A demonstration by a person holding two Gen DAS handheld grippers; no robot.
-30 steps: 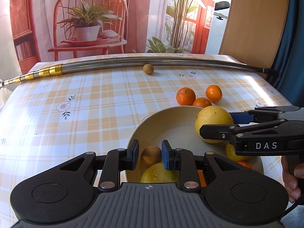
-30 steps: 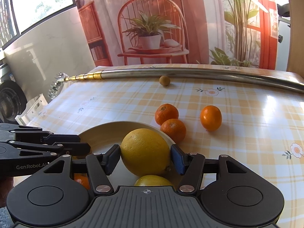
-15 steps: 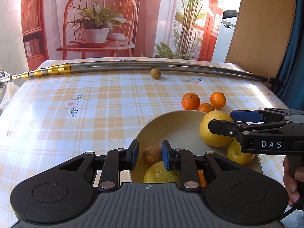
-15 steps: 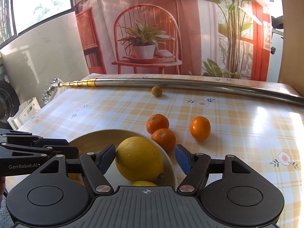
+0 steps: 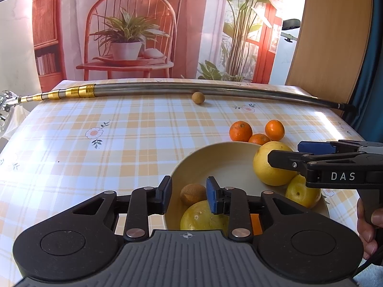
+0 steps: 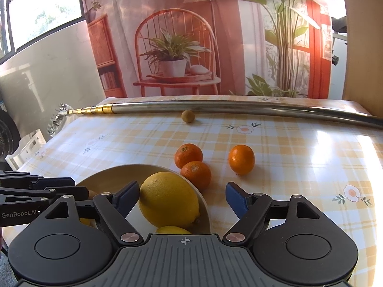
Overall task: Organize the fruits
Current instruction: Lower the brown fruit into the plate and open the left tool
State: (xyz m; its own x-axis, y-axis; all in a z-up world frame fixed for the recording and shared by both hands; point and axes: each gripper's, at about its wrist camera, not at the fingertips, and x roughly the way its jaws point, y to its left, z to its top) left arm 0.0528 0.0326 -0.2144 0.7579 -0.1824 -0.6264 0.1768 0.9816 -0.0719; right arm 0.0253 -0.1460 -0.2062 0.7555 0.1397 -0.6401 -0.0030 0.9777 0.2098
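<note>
Three oranges (image 6: pixel 241 159) sat on the counter (image 6: pixel 299 167) just beyond the bowl (image 6: pixel 204 211), not yet gathered. The right tongs (image 6: pixel 183 197) were spread wide around the big lemon (image 6: pixel 168 199) lying inside; the left tongs (image 5: pixel 189 190) hovered released over a small brown fruit (image 5: pixel 192 194).

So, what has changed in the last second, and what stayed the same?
The right gripper opened and let go of the big yellow fruit, which now rests in the bowl, and it drew back slightly. The left gripper stays open near the small brown fruit. The three oranges did not move.
</note>
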